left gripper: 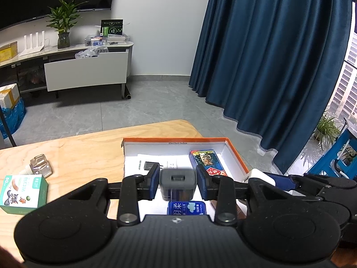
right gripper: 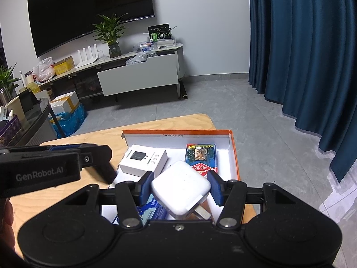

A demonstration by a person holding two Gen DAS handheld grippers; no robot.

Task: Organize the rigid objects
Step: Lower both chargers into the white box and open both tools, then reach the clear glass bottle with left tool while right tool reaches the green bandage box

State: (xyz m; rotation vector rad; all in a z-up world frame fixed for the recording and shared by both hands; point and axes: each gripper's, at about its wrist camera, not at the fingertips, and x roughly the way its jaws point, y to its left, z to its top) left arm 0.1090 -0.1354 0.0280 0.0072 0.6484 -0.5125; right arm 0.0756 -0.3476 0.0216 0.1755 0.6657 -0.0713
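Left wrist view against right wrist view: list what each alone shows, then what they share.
Only the left wrist view: a green-and-white box and a clear plastic item on the table, and the left gripper clamping a grey block.
Only the right wrist view: the television.
Both: the orange-rimmed box, card pack, and the right gripper holding a white charger.

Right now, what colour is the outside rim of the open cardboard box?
Orange, with a white inside; the open cardboard box shows best in the right wrist view.

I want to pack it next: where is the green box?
In the left wrist view, the green box lies on the wooden table at far left, outside the orange-edged box.
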